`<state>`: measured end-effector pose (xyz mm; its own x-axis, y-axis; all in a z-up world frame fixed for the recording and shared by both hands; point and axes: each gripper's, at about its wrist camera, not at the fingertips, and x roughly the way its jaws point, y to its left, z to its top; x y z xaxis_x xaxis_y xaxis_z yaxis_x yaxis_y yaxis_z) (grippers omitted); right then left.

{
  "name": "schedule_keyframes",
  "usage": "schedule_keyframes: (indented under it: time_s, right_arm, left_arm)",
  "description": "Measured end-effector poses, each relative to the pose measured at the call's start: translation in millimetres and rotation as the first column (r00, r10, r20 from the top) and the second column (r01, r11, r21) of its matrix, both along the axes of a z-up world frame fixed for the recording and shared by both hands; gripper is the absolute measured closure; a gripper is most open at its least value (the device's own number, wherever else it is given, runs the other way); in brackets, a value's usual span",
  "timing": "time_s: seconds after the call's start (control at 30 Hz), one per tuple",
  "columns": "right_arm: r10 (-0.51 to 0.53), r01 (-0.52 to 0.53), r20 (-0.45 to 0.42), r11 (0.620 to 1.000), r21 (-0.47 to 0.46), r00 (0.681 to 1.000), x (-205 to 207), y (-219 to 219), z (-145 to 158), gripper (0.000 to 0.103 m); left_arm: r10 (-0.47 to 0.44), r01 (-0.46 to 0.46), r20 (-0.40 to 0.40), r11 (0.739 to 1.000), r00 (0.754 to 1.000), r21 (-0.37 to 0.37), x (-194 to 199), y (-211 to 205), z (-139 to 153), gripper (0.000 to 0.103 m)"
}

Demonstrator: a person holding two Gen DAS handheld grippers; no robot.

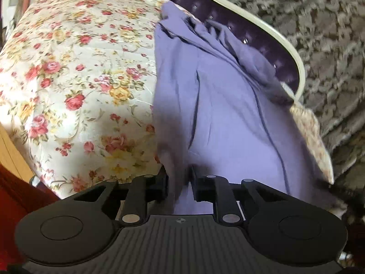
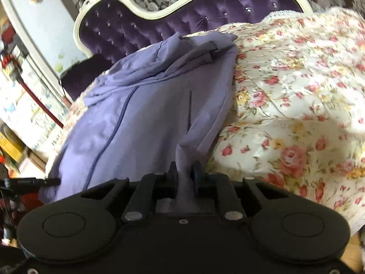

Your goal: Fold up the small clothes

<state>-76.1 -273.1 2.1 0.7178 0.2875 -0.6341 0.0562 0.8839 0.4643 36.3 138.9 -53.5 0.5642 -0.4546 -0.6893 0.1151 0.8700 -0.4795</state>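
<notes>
A lavender garment (image 1: 219, 114) lies spread on a bed covered with a floral quilt (image 1: 75, 68). In the left wrist view it fills the frame from the centre out toward 3 o'clock, with the bare quilt running toward 9 o'clock; its far end is bunched into folds at about 1 o'clock, near the purple tufted headboard (image 1: 269, 45) with its cream frame.

The left tool (image 1: 179, 183) is nearly closed, its two black fingers pinching a raised fold at the garment's near edge, at 6 o'clock.

In the right wrist view the garment (image 2: 146, 118) lies from the centre toward 9 o'clock, the quilt (image 2: 296, 96) toward 3 o'clock and the headboard (image 2: 141, 29) at 11 o'clock. The right tool (image 2: 184, 171) is also nearly closed, clamped on a narrow tuft of the near edge that stands up between its fingers.
</notes>
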Motion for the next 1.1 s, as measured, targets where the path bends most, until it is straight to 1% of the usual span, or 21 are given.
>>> schedule_keyframes:
  time_s: [0.13, 0.17, 0.2, 0.23, 0.27, 0.33, 0.37, 0.4, 0.43, 0.47, 0.5, 0.53, 0.57, 0.6, 0.63, 0.67, 0.77, 0.87, 0.97, 1.03, 1.1]
  right_arm:
    - [-0.019, 0.015, 0.044, 0.996, 0.084, 0.999, -5, -10, 2, 0.079]
    - [-0.017, 0.012, 0.048, 0.994, 0.112, 0.999, -5, -11, 1, 0.074]
    - [-0.020, 0.014, 0.040, 0.991, 0.133, 0.999, -4, -12, -1, 0.073]
    - [-0.023, 0.019, 0.027, 0.989, 0.146, 0.999, -3, -13, -4, 0.071]
    - [-0.021, 0.018, 0.018, 0.988, 0.154, 1.000, -2, -13, -6, 0.065]
    - [-0.010, 0.007, 0.024, 0.988, 0.154, 1.000, -1, -12, -5, 0.060]
    - [-0.002, -0.002, 0.025, 0.988, 0.152, 1.000, 0, -10, -4, 0.052]
    - [0.013, -0.017, 0.028, 0.989, 0.149, 1.000, 0, -7, -3, 0.044]
    - [0.032, -0.037, 0.031, 0.989, 0.140, 0.999, 1, -3, -1, 0.041]
    - [0.050, -0.053, 0.029, 0.991, 0.125, 0.998, 1, 0, 0, 0.036]
    - [0.075, -0.076, 0.020, 0.993, 0.093, 0.997, 3, 6, 1, 0.033]
    - [0.093, -0.093, 0.012, 0.994, 0.064, 0.996, 3, 10, 2, 0.032]
    - [0.112, -0.112, 0.001, 0.993, 0.024, 0.994, 3, 15, 2, 0.035]
    - [0.118, -0.118, -0.004, 0.993, -0.005, 0.993, 3, 18, 2, 0.048]
    - [0.113, -0.113, -0.008, 0.993, -0.020, 0.994, 2, 17, 2, 0.060]
    - [0.100, -0.100, -0.013, 0.995, -0.013, 0.995, 2, 15, 1, 0.082]
    - [0.050, -0.050, 0.005, 0.988, 0.147, 0.999, 1, -3, 1, 0.084]
    - [0.003, -0.023, 0.064, 0.950, 0.312, 0.998, 0, -18, 9, 0.085]
    - [-0.035, -0.026, 0.136, 0.907, 0.419, 0.990, 8, -26, 21, 0.085]
    - [-0.054, -0.040, 0.185, 0.882, 0.470, 0.981, 18, -26, 30, 0.085]
    - [-0.072, -0.055, 0.228, 0.861, 0.506, 0.971, 32, -29, 38, 0.085]
  left_arm:
    - [0.026, -0.025, 0.014, 0.998, 1.000, -0.053, -3, 5, 1, 0.088]
    - [0.021, -0.021, 0.013, 0.999, 1.000, -0.050, -2, 4, 0, 0.088]
    - [0.016, -0.016, 0.006, 0.999, 1.000, -0.041, 0, 4, -1, 0.085]
    - [0.008, -0.008, -0.002, 1.000, 1.000, -0.028, 1, 2, -3, 0.078]
    - [0.002, -0.002, -0.015, 1.000, 1.000, -0.019, 3, 0, -5, 0.071]
    - [-0.013, 0.013, -0.014, 1.000, 1.000, -0.024, 3, -2, -5, 0.055]
    - [-0.031, 0.030, -0.011, 0.999, 0.999, -0.028, 3, -3, -5, 0.050]
    - [-0.049, 0.048, -0.012, 0.998, 0.999, -0.026, 4, -5, -4, 0.040]
    - [-0.061, 0.060, -0.026, 0.998, 0.998, -0.015, 4, -8, -4, 0.035]
    - [-0.070, 0.070, -0.043, 0.998, 0.997, 0.001, 5, -10, -6, 0.036]
    - [-0.078, 0.078, -0.031, 0.997, 0.997, 0.018, 3, -12, -5, 0.038]
    - [-0.076, 0.077, -0.024, 0.996, 0.997, 0.039, 2, -13, -3, 0.054]
    - [-0.073, 0.073, -0.014, 0.996, 0.997, 0.050, 0, -12, -2, 0.064]
    - [-0.073, 0.073, -0.007, 0.997, 0.997, 0.028, -1, -8, -1, 0.088]
    - [-0.054, 0.054, -0.008, 0.998, 0.999, -0.012, -1, -2, -1, 0.089]
    - [-0.037, 0.036, -0.020, 0.998, 0.999, -0.058, 0, 4, -2, 0.090]
    - [-0.003, 0.002, -0.008, 0.987, 1.000, -0.162, -4, 14, 0, 0.093]
    - [0.015, -0.009, 0.020, 0.963, 1.000, -0.271, -4, 19, 10, 0.093]
    - [0.039, -0.015, 0.054, 0.919, 0.998, -0.395, 3, 24, 26, 0.093]
    - [0.058, -0.015, 0.083, 0.893, 0.995, -0.451, 11, 25, 37, 0.093]
    - [0.079, -0.010, 0.123, 0.874, 0.989, -0.486, 22, 24, 51, 0.093]
